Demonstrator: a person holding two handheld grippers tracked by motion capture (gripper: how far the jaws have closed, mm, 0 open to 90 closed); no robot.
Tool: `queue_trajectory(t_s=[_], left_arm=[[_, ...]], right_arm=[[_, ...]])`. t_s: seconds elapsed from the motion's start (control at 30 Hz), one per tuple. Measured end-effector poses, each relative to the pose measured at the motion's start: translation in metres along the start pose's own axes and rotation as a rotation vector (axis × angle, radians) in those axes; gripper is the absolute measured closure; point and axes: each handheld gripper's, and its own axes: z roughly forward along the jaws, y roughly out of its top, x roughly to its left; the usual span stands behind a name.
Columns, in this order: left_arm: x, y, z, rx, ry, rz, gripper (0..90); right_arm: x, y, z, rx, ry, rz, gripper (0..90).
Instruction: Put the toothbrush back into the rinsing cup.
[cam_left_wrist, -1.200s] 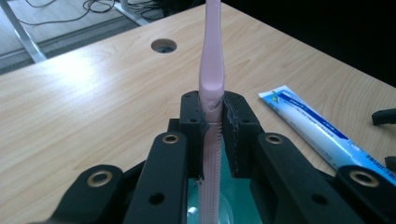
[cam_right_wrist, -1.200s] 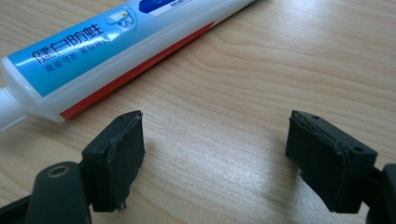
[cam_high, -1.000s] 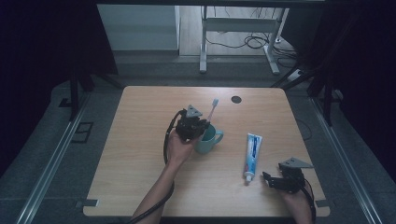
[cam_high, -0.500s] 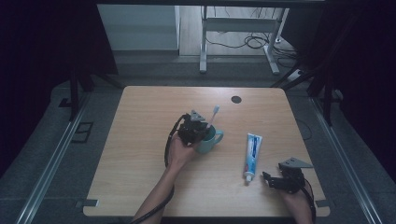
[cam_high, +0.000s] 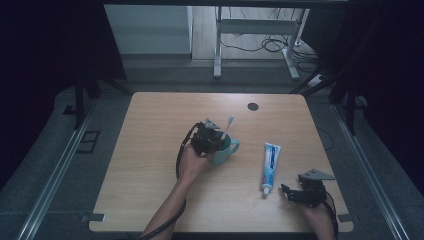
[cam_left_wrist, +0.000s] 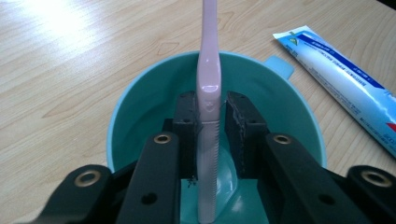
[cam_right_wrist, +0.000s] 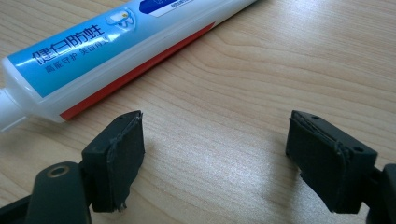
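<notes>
Loosening left gripper jaws around toothbrush, inside cup

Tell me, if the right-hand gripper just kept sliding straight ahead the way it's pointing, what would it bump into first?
Probably nothing soon. The right gripper has open jaws over bare table straight ahead. The toothpaste tube lies off to the left of that line; the left jaw might graze it, though depth is hard to judge.

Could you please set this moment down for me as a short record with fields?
surface: wooden table
left gripper: inside the teal cup, jaws just opening around the pink toothbrush; left pad touches the handle, small gap at the right pad
toothbrush: upright in cup, head up
right gripper: open, nothing between the jaws, low over the table
toothpaste tube: lying flat, right of cup, cap toward the person
</notes>
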Motion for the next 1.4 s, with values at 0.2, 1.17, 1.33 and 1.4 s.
queue_trajectory(t_s=[0.2, 1.17, 1.33, 1.4], left_arm=[[-0.001, 0.003, -0.010, -0.028, 0.016, 0.007, 61.4], [-0.008, -0.012, -0.067, -0.076, 0.010, 0.048, 10.7], [-0.009, -0.023, -0.071, -0.067, 0.011, 0.056, 6.7], [-0.009, -0.027, -0.072, -0.066, 0.013, 0.057, 5.0]], right_arm=[[0.000, 0.000, 0.000, 0.000, 0.000, -0.001, 19.1], [0.000, 0.000, 0.000, -0.001, 0.000, -0.005, 18.9], [0.000, 0.000, 0.000, -0.001, 0.001, -0.004, 18.9], [0.000, 0.000, 0.000, -0.002, 0.001, -0.004, 18.9]])
